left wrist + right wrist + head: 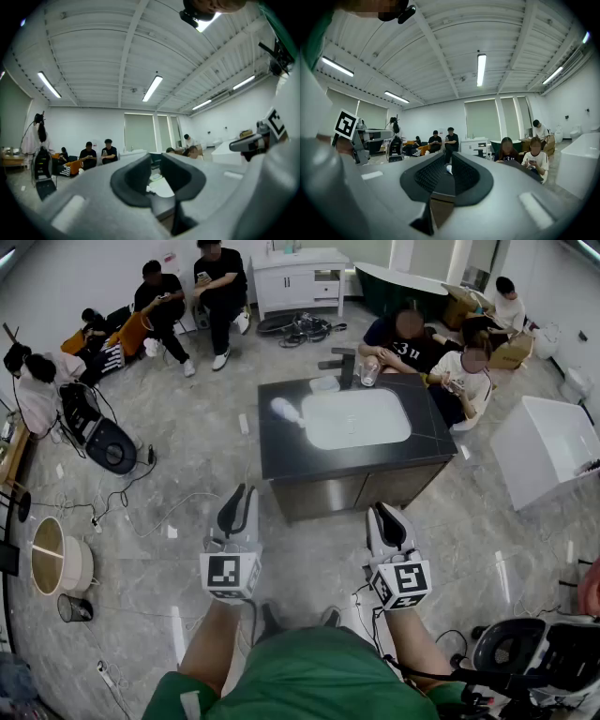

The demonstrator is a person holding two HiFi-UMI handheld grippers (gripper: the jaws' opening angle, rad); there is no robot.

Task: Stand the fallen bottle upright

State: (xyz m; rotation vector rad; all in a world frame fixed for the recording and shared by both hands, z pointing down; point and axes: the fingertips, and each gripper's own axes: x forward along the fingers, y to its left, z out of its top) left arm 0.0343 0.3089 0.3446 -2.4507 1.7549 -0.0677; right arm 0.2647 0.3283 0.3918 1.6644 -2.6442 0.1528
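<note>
On the dark counter (281,457), amid seated people (161,298), a bottle (284,410) is lying; left gripper (238,493) and right gripper (383,513) are hovering closed, empty.

Grey marble floor (187,456) (white ribbed ceiling (93,56))

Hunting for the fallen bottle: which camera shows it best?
Head view: the white bottle lies on the dark countertop beside the basin. Both gripper views catch at most a white sliver past their jaws.
</note>
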